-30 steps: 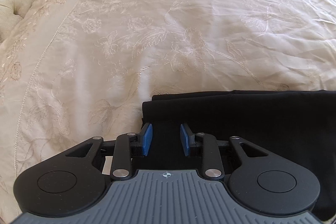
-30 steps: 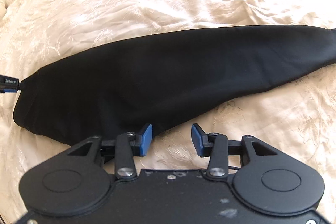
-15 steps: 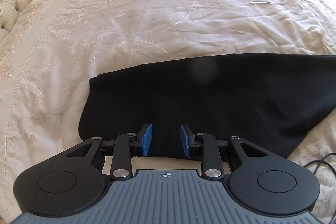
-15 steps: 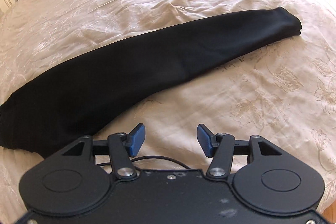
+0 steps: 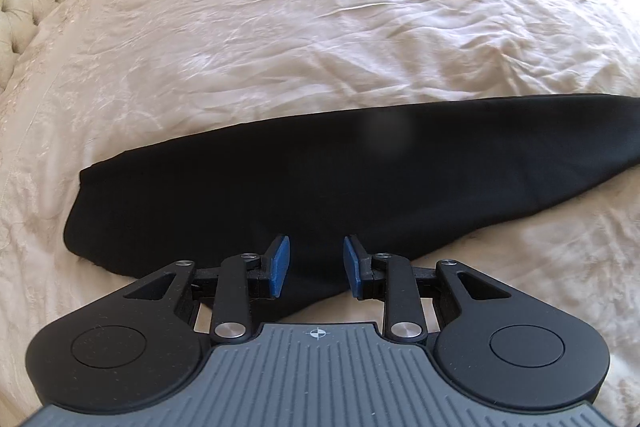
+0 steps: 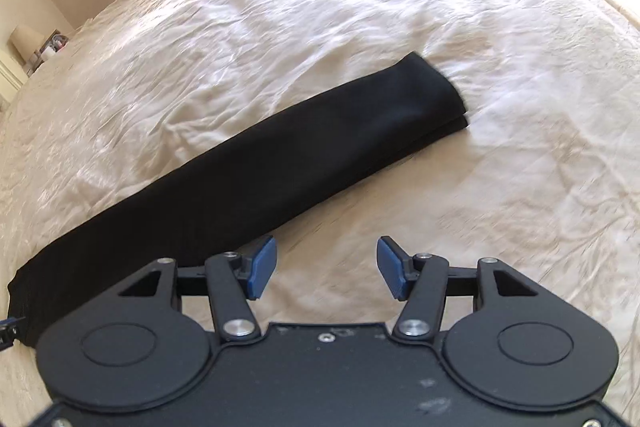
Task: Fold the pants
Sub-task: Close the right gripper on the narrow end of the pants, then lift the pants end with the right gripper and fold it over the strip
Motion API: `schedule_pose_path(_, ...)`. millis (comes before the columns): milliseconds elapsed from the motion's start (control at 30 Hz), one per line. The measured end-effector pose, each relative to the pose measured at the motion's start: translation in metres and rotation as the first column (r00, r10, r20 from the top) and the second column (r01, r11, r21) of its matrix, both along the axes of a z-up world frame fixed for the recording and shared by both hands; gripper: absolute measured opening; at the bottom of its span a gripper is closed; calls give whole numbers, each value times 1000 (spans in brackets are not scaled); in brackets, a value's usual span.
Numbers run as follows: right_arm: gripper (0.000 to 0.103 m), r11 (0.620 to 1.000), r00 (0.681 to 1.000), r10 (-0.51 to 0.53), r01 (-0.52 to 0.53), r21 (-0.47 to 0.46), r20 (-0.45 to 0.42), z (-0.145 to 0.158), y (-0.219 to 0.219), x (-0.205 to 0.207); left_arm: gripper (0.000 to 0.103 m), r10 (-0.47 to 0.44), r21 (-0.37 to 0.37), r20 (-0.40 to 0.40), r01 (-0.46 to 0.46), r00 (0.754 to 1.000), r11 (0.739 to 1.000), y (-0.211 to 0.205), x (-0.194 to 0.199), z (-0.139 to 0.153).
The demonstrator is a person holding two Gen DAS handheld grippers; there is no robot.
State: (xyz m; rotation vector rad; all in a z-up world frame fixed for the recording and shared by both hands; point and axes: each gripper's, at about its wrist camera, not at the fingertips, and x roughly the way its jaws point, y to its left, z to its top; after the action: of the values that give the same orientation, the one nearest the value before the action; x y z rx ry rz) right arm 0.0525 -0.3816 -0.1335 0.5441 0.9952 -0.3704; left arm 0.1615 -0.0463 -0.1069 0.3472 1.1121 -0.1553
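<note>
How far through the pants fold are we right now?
Done: the black pants lie in one long strip on the bedspread, legs stacked. In hand: nothing; left gripper and right gripper hang open above them. Left: the crosswise folds.

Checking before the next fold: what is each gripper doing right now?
Left gripper: open, empty, above the black pants.
Right gripper: open, empty, its jaws have just been opening, over the bedspread.

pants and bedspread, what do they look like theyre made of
Pants: soft matte black cloth, maybe knit; it absorbs light and lies limp in flat layers.
Bedspread: cream woven fabric with slight sheen, possibly satin or cotton; highlights glint on its creases.
</note>
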Motion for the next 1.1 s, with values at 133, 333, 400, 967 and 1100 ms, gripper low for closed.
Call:
schedule_pose_path(133, 63, 999, 999, -47, 47, 6, 10, -1, -62, 0, 29, -75, 10, 8, 75, 997, 997, -55, -7, -1)
schedule_pose_path(333, 67, 987, 993, -116, 115, 116, -4, -20, -124, 7, 29, -146, 42, 15, 146, 989, 988, -106, -8, -3)
schedule_pose_path(400, 70, 977, 993, -121, 119, 176, 0, -29, -134, 12, 29, -147, 58, 13, 146, 989, 988, -114, -7, -5)
schedule_pose_path(967, 84, 925, 998, -63, 60, 374, -5, -88, -175, 79, 29, -107, 86, -85, 114, 991, 990, -147, 29, -31)
schedule_pose_path(1100, 84, 930, 1000, 15, -20, 368, 15, -89, -176, 85, 29, -130, 55, -103, 136, 986, 989, -174, 45, -46)
